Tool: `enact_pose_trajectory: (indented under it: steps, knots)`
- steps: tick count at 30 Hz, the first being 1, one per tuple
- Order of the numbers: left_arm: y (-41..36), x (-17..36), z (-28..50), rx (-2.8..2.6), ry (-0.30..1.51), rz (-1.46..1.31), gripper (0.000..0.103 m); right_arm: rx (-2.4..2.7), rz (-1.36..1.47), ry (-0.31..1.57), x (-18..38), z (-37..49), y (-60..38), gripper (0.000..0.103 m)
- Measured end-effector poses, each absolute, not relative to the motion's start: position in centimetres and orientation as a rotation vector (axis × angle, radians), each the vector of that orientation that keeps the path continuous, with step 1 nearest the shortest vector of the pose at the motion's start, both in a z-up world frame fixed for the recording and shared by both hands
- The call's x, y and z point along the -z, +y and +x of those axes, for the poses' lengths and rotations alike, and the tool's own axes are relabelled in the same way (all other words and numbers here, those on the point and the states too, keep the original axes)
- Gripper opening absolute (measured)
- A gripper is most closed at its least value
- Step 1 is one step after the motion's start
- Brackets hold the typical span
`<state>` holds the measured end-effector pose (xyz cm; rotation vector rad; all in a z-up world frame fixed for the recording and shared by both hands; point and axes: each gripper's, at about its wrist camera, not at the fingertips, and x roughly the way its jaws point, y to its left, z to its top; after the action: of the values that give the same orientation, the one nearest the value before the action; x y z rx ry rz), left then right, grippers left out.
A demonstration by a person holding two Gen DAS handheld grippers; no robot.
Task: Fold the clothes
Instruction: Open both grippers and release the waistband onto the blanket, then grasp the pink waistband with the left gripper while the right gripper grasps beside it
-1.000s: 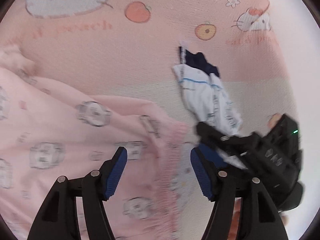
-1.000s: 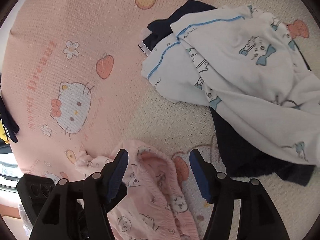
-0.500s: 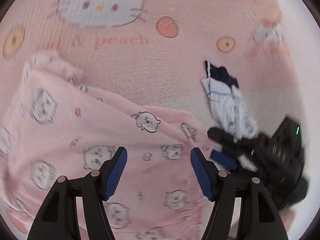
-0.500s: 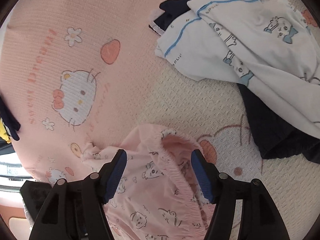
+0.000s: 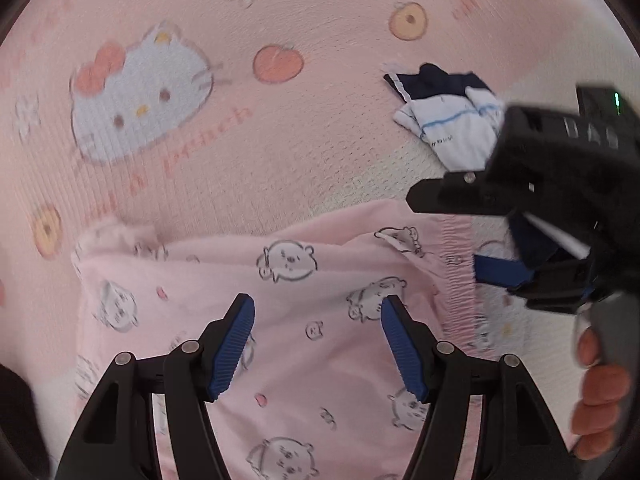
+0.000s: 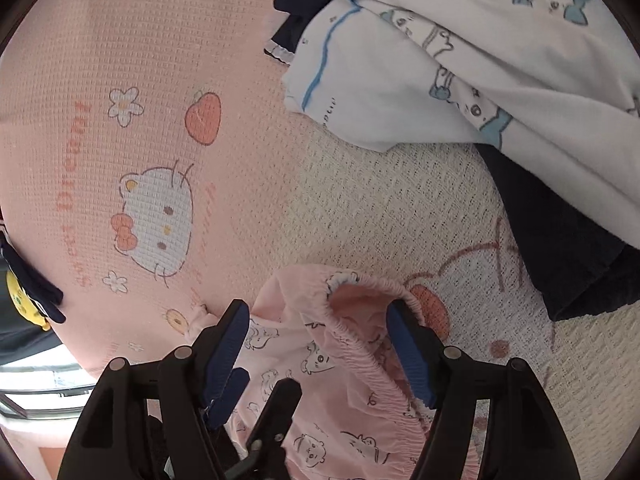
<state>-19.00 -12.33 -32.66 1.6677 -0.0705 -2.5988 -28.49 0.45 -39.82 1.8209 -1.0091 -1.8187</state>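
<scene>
A pink garment with bear prints [image 5: 288, 300] lies spread on the pink cat-print blanket [image 5: 200, 140]. My left gripper [image 5: 318, 344] hangs open just above its middle, nothing between the pads. My right gripper [image 6: 318, 340] points down at the garment's elastic waistband [image 6: 360, 344]. Its jaws are opening, and the bulging waistband stands between them without being pressed. In the left wrist view the right gripper [image 5: 448, 236] comes in from the right at the waistband edge [image 5: 456, 264], held by a hand [image 5: 600, 392].
A white garment with blue trim and cat prints [image 6: 440, 60] lies heaped over a navy garment [image 6: 560, 240] at the far right of the blanket. Another dark item with yellow [image 6: 28, 300] hangs at the blanket's left edge. Bare blanket lies between the heaps.
The left wrist view has rolled and the pink garment now spreads under the left gripper. The right gripper has come down closer to the waistband, and its jaws stand wider.
</scene>
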Motion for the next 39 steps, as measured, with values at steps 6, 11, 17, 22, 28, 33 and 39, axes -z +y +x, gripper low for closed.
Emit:
enact_pose_trajectory:
  steps: [6, 11, 17, 22, 28, 33, 39]
  knots:
    - [-10.4, 33.3, -19.0, 2.656, -0.252, 1.645, 0.064, 1.762, 1.797, -1.112, 40.6, -28.5, 1.1, 0.071]
    - [-12.1, 33.7, -19.3, 2.702, 0.101, 1.754, 0.064, 1.695, 1.769, -1.238, 41.3, -28.8, 2.1, 0.071]
    - [-12.5, 33.3, -20.3, 2.727, 0.236, 1.760, 0.064, 1.634, 1.761, -1.297, 41.7, -29.3, 2.7, 0.071]
    - [-9.8, 34.3, -21.3, 2.730, 0.062, 1.843, 0.064, 1.573, 1.739, -1.333, 42.3, -29.6, 3.4, 0.071]
    - [-9.1, 35.6, -22.1, 2.699, 0.064, 1.909, 0.064, 1.556, 1.647, -1.384, 42.1, -30.0, 4.9, 0.058]
    - [-8.9, 36.3, -22.7, 2.685, 0.051, 1.889, 0.064, 1.575, 1.620, -1.393, 41.9, -30.2, 5.3, 0.054]
    - [-9.8, 36.1, -23.3, 2.652, 0.107, 1.825, 0.062, 1.501, 1.609, -1.442, 42.6, -30.2, 4.8, 0.054]
